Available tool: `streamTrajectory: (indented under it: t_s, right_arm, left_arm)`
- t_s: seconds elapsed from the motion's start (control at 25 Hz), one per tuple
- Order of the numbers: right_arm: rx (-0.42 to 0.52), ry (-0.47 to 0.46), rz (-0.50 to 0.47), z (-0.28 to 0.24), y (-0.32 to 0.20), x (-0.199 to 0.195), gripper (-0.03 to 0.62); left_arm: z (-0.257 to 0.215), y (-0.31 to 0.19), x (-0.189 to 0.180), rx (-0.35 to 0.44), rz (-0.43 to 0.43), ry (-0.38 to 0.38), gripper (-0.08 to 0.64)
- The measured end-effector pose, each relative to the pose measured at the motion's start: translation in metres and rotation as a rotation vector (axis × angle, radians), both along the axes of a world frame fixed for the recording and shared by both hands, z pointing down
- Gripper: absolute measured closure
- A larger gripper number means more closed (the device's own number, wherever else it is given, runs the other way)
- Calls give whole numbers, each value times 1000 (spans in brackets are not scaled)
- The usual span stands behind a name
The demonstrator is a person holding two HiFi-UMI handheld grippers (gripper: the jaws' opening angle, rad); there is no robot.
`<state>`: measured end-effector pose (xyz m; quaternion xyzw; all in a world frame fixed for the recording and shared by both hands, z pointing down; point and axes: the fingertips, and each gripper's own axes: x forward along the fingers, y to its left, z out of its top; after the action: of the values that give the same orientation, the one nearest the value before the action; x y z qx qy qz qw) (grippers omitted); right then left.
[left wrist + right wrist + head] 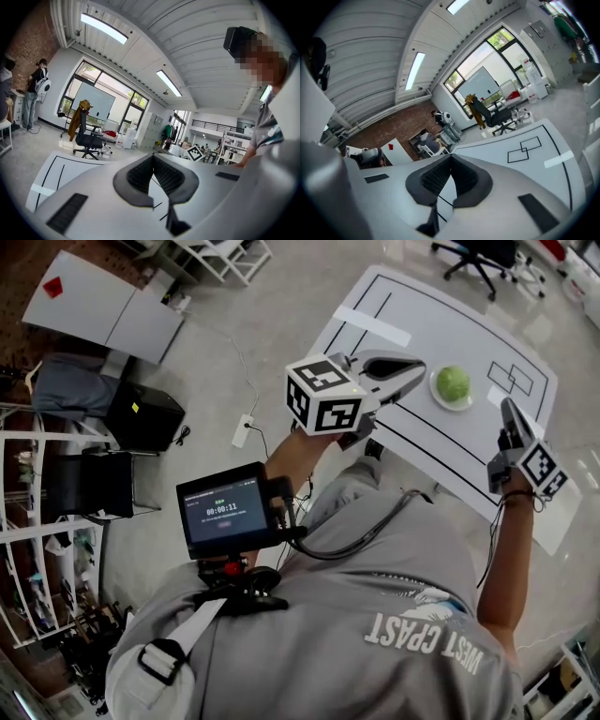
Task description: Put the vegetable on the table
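Observation:
A round green vegetable lies on a small white plate on the white table, which is marked with black lines. My left gripper is held up in the air to the left of the plate, its jaws together with nothing between them. My right gripper hovers to the right of the plate, over the table's near edge, also shut and empty. In the left gripper view the left gripper shows pads that meet; in the right gripper view the right gripper shows the same. Neither gripper view shows the vegetable.
A black office chair stands beyond the table. On the floor to the left are a black case, white tables, a power strip and shelving. A screen hangs at the person's chest. Other people stand far off.

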<state>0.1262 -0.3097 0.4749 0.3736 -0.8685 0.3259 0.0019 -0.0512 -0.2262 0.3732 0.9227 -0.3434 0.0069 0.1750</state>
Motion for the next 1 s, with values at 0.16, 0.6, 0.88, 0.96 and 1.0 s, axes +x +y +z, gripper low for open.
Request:
streamTrajectory:
  t_s: [0.16,0.6,0.88,0.96,1.0]
  right_arm:
    - [127,-8,-63,-55,25,-8,586]
    - [391,-6,-140,-141,77,-8,584]
    - [483,17,-117,-178,141,-13,584]
    - [496,33,-98,-194,193,-29,584]
    - [501,41,-88,-200,216,-37,584]
  left_arm:
    - [3,11,9,-4,14,-23,552]
    - [9,23,22,14,63,-140,552]
    - [-22,69,21,110,120,-165,552]
    - [-35,116,7,143,141,-178,552]
    - [-39,138,-1,154,149,-184,552]
